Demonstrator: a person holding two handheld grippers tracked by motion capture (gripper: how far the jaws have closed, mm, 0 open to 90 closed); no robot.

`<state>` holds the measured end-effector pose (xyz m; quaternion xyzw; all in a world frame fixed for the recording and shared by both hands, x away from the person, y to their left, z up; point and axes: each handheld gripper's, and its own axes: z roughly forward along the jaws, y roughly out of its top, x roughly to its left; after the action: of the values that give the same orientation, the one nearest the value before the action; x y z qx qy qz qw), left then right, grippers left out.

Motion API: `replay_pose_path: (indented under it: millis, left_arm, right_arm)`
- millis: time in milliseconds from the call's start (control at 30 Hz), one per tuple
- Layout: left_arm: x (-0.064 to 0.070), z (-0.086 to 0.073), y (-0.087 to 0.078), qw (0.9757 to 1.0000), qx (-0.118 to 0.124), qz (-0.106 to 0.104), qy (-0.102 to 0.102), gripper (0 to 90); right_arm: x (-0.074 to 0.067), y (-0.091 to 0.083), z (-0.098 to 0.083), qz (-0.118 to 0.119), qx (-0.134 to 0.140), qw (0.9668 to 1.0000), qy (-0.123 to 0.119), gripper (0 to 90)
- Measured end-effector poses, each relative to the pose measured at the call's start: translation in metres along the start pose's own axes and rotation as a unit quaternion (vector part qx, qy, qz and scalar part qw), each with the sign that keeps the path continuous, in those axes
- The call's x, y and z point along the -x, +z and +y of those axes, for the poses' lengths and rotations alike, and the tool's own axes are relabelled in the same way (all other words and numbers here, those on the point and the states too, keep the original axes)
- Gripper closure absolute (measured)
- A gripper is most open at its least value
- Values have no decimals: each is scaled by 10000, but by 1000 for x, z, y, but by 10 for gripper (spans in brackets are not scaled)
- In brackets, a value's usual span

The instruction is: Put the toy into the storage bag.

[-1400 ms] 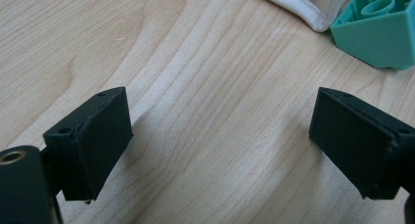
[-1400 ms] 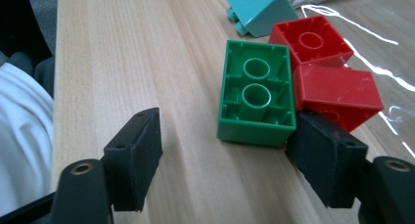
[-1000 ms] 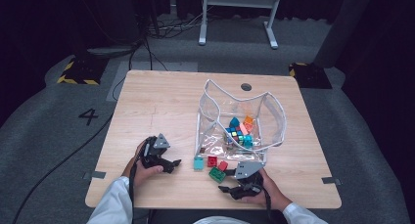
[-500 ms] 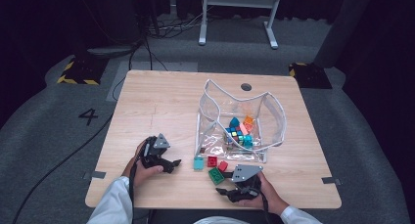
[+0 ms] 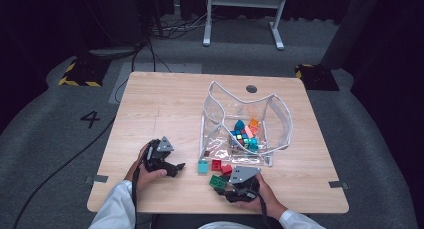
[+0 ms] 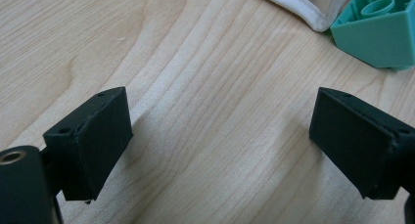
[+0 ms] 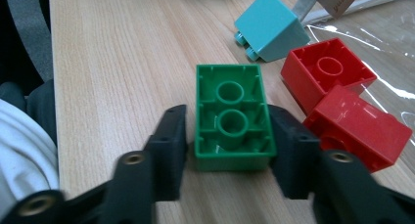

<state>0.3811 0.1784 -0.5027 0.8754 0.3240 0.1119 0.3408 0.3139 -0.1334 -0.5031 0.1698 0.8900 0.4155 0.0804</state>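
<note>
A green two-stud brick [image 7: 232, 119] lies underside up on the wooden table [image 5: 165, 104], near the front edge [image 5: 216, 181]. My right gripper [image 7: 227, 122] has just been closing on it, and its black pads now press both long sides. In the high view the right gripper [image 5: 223, 185] points left from the person's right hand. My left gripper [image 5: 175, 168] rests on the table at the front left. Its jaws [image 6: 220, 136] stand wide open over bare wood with nothing between them.
A teal brick [image 7: 269, 26] and two red bricks [image 7: 325, 70] [image 7: 359, 123] lie just beyond the green one. Behind them a clear plastic bag [image 5: 215, 89] with a white rim holds a puzzle cube [image 5: 240, 137] and several coloured bricks.
The right gripper's jaws have come in against the green brick. The left hand and its gripper have stayed where they were.
</note>
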Motion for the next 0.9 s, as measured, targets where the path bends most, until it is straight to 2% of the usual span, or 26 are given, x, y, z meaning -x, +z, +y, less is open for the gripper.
replay_pose_path:
  millis: [100,133,167,200,300,400,433,500,533,567,633,667,700,900]
  left_arm:
    - [0,0,0,10000,0,0,-1,88]
    - [0,0,0,10000,0,0,-1,88]
    - [0,0,0,10000,0,0,-3,88]
    - [0,0,0,10000,0,1,0,88]
    - [0,0,0,10000,2,0,-3,88]
    - [0,0,0,10000,0,1,-2,88]
    - [0,0,0,10000,1,2,-2,88]
    - [0,0,0,10000,2,1,-2,88]
    - [0,0,0,10000,2,7,-8,88]
    - [0,0,0,10000,1,1,-2,88]
    - [0,0,0,10000,1,1,-2,88]
    - [0,0,0,10000,1,2,-2,88]
    - [0,0,0,10000,2,6,-7,89]
    - [0,0,0,10000,0,0,2,88]
  right_arm:
    - [-1,-3,-2,45,-65,9999,84,591]
    - [0,-3,-2,53,10,10000,-70,591]
    - [1,-5,-3,88,-54,9998,-150,591]
    - [1,-6,-3,168,-109,9998,-97,592]
    - [6,-15,-5,281,-81,9992,-274,592]
    - [11,-26,-8,372,-34,9989,-298,592]
    - [11,-29,-10,365,-150,9990,-221,592]
    - [13,-32,-13,330,-138,9985,-410,592]
    - [13,-34,-14,339,-163,9987,-333,592]
    - [14,-35,-16,326,-178,9985,-407,592]
    - [15,-40,-19,315,-252,9986,-336,592]
    - [17,-41,-20,311,-171,9983,-469,592]
    - [19,-45,-22,282,-202,9983,-471,592]
    - [34,-67,-33,39,-167,9995,-257,592]
